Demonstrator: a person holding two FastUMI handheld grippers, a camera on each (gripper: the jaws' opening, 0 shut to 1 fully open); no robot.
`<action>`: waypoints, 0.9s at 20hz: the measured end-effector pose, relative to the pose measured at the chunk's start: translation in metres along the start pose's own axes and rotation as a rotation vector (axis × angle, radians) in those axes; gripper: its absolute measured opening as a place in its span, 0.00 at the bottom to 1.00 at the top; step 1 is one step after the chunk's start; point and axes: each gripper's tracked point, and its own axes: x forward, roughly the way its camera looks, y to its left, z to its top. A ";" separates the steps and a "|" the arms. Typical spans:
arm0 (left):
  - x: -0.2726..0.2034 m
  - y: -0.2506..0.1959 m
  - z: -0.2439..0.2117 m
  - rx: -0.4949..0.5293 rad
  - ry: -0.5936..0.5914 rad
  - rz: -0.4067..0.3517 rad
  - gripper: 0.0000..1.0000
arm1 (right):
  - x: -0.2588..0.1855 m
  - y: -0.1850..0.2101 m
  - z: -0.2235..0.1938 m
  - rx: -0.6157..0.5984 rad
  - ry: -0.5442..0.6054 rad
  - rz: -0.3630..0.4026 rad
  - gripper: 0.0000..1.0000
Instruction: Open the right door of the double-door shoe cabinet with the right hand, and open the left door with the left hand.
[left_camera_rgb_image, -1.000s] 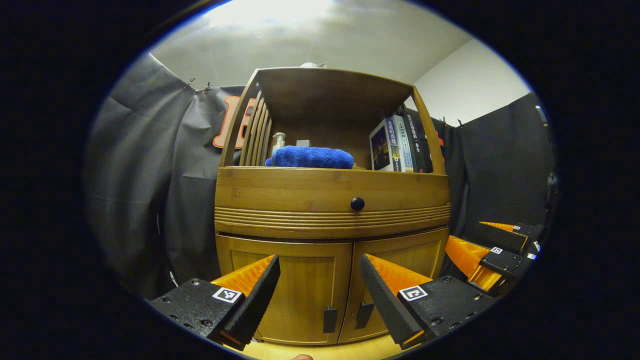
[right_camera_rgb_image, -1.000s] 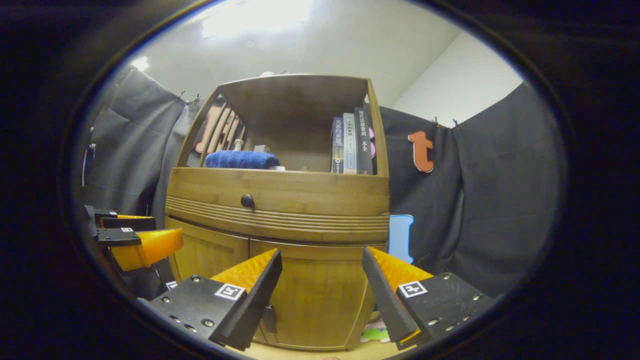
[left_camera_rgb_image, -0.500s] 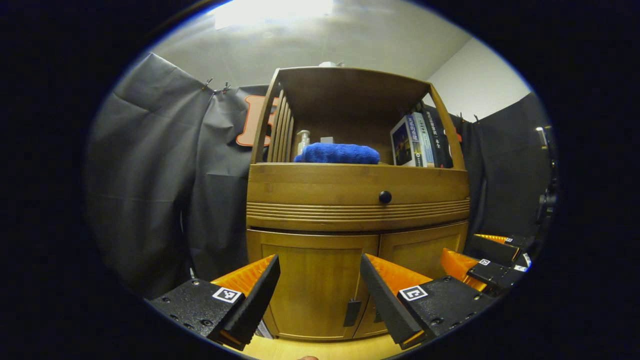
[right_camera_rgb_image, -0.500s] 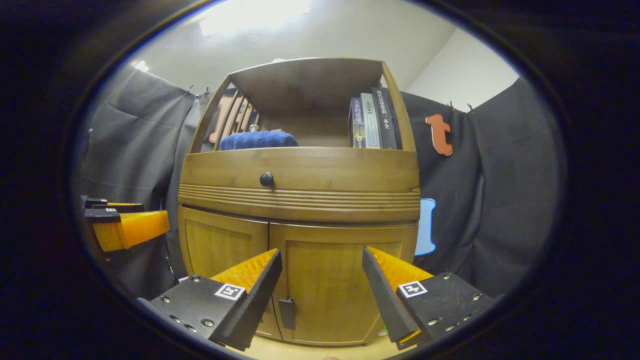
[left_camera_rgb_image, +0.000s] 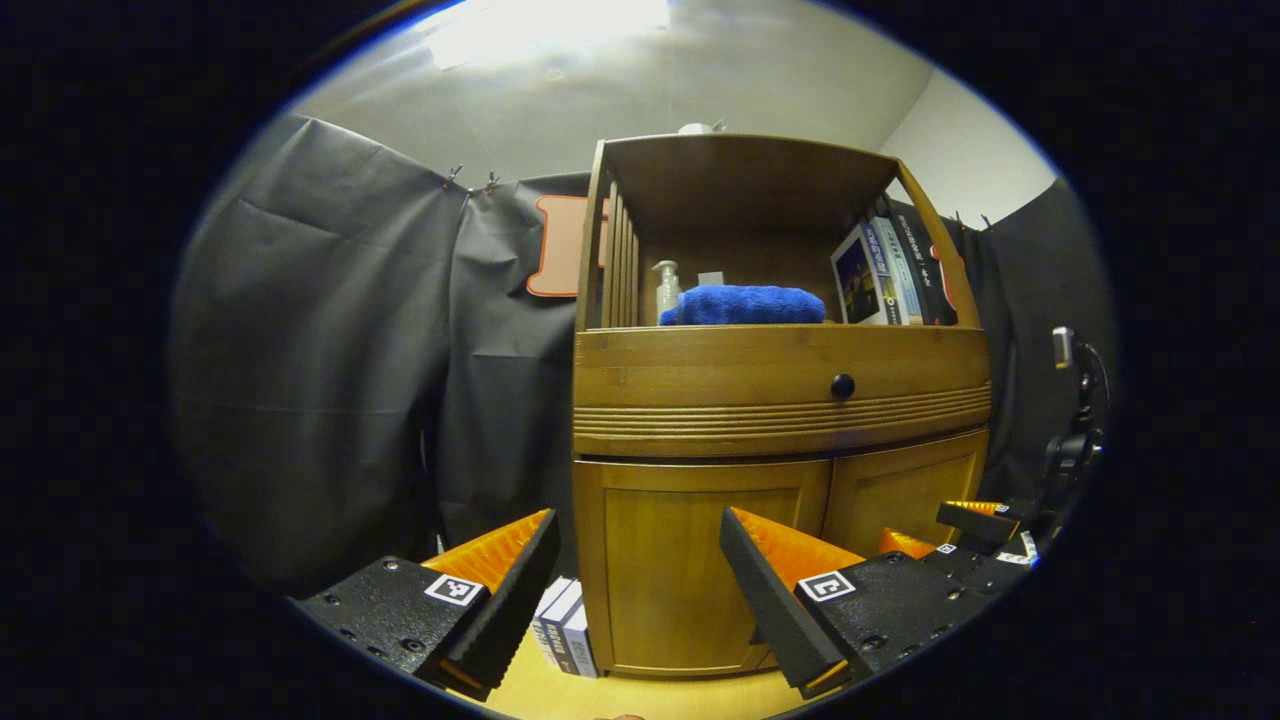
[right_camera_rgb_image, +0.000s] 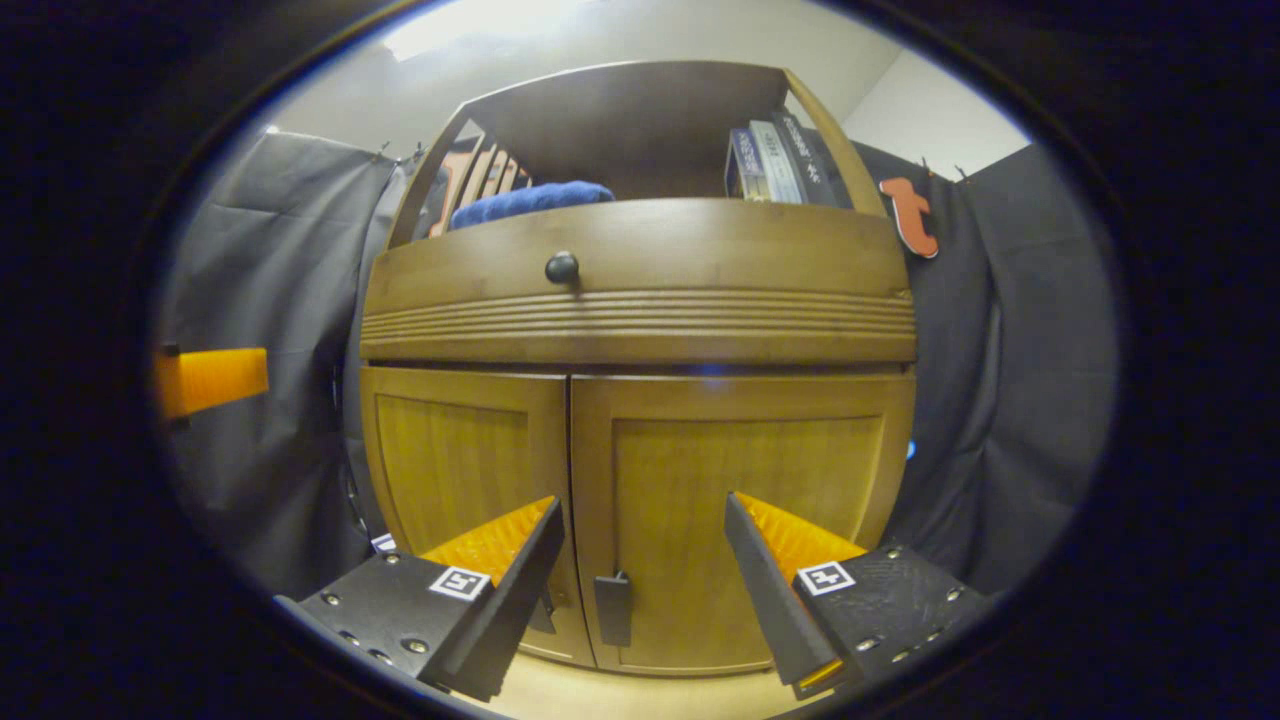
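The wooden shoe cabinet (right_camera_rgb_image: 640, 320) stands close ahead in the right gripper view, both lower doors shut. My right gripper (right_camera_rgb_image: 645, 590) is open just short of the right door (right_camera_rgb_image: 745, 480), whose dark handle (right_camera_rgb_image: 612, 608) shows between its fingers. The left door (right_camera_rgb_image: 455, 470) is beside it, its handle half hidden by a finger. At the left edge shows one of my left gripper's fingers (right_camera_rgb_image: 210, 378). In the left gripper view my left gripper (left_camera_rgb_image: 640, 590) is open, farther back, facing the left door (left_camera_rgb_image: 690, 580); the right gripper (left_camera_rgb_image: 930, 530) is low before the right door (left_camera_rgb_image: 900, 490).
A drawer with a dark knob (left_camera_rgb_image: 842, 385) sits above the doors. The open shelf holds a blue towel (left_camera_rgb_image: 745, 305), a pump bottle (left_camera_rgb_image: 666, 290) and upright books (left_camera_rgb_image: 880, 285). More books (left_camera_rgb_image: 565, 635) stand on the floor against the cabinet's left side. Black cloth walls surround it.
My right gripper has moved in and lower toward the doors, so the cabinet looms larger. My left gripper has shifted left, and the cabinet has slid right in its view.
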 end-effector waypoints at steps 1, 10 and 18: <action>-0.001 0.007 0.001 0.007 -0.003 0.017 0.99 | 0.005 0.002 -0.005 -0.001 0.013 0.002 0.94; -0.014 0.066 -0.001 0.036 0.001 0.160 0.99 | 0.040 0.022 -0.062 -0.038 0.145 0.011 0.74; -0.025 0.102 -0.004 0.055 0.013 0.243 0.99 | 0.060 0.017 -0.110 -0.049 0.245 -0.028 0.39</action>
